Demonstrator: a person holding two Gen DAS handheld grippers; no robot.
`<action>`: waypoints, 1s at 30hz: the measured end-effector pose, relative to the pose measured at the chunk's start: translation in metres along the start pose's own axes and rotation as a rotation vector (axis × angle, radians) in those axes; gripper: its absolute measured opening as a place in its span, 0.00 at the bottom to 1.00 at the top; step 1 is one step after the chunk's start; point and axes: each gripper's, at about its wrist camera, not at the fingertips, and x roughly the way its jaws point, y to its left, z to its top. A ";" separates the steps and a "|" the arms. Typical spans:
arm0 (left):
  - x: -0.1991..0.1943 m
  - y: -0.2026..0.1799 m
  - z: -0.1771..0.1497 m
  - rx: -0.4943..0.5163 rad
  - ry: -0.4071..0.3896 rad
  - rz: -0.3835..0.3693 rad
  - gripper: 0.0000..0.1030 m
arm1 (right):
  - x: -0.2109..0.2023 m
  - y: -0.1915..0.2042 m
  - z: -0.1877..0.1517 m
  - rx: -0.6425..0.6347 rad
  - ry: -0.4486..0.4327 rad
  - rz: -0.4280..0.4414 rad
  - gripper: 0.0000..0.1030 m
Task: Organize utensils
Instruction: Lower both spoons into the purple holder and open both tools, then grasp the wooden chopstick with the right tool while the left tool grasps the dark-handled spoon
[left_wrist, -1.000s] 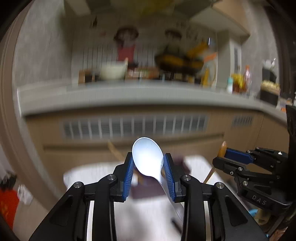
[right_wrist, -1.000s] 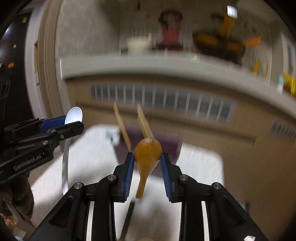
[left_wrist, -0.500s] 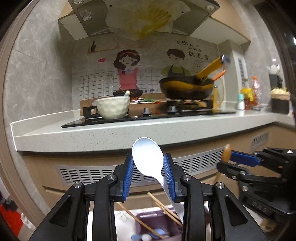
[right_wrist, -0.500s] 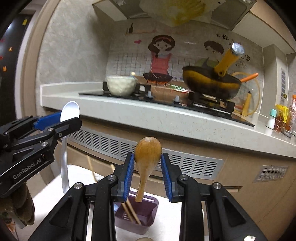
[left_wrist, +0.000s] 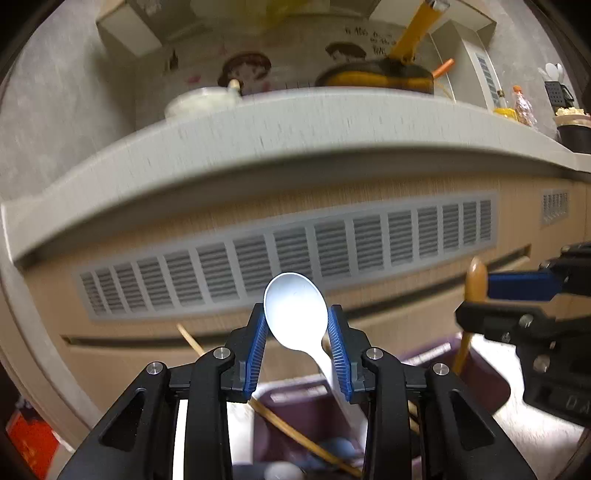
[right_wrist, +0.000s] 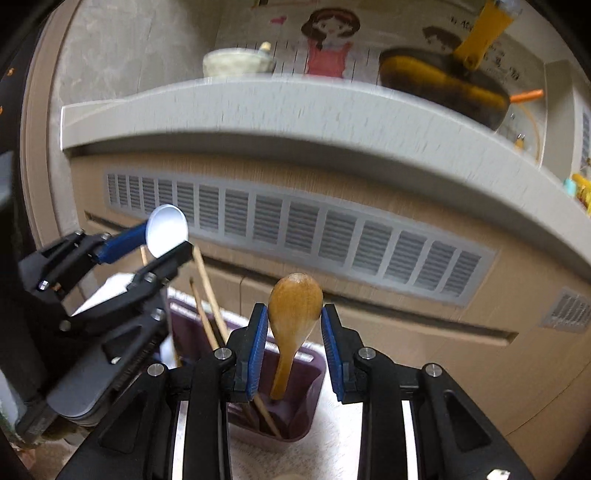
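Here both spoons hang bowl-up over the purple utensil holder (right_wrist: 295, 402), which stands on the pale bench (right_wrist: 332, 450) in front of the kitchen cabinet with its grey vent grille (right_wrist: 295, 229). The left tool (left_wrist: 296, 332) pinches the white plastic spoon (left_wrist: 295, 314) by the sides of its bowl, jaws only partly apart, and the handle slants down toward the holder's left compartment, where chopsticks (left_wrist: 288, 424) lean and something blue lies at the bottom. The right tool (right_wrist: 294, 332) has its jaws at a similar narrow gap around the wooden spoon (right_wrist: 293, 306); the bowl sits between the blue pads, though a sliver of space seems to show on each side, so how firmly it is pinched is hard to say. Its handle tip already dips inside the holder's rim. The step in hand looks like dropping each spoon handle-first into the holder. To do it well, each handle tip should be steered clear of the leaning chopsticks and of the divider, lowered until most of the handle is inside, and only then released. The two tools are close together, so letting one spoon go first would probably avoid a knock. The view is smeared by motion, and slowing before release seems wise.
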 end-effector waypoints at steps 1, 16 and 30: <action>0.002 0.000 -0.004 -0.010 0.014 -0.013 0.37 | 0.003 0.001 -0.004 0.001 0.009 0.017 0.28; -0.045 0.042 -0.027 -0.186 0.207 -0.088 0.59 | -0.011 -0.010 -0.062 0.069 0.142 0.111 0.57; -0.130 -0.001 -0.103 -0.057 0.486 -0.110 0.65 | -0.083 0.021 -0.137 -0.013 0.363 0.295 0.57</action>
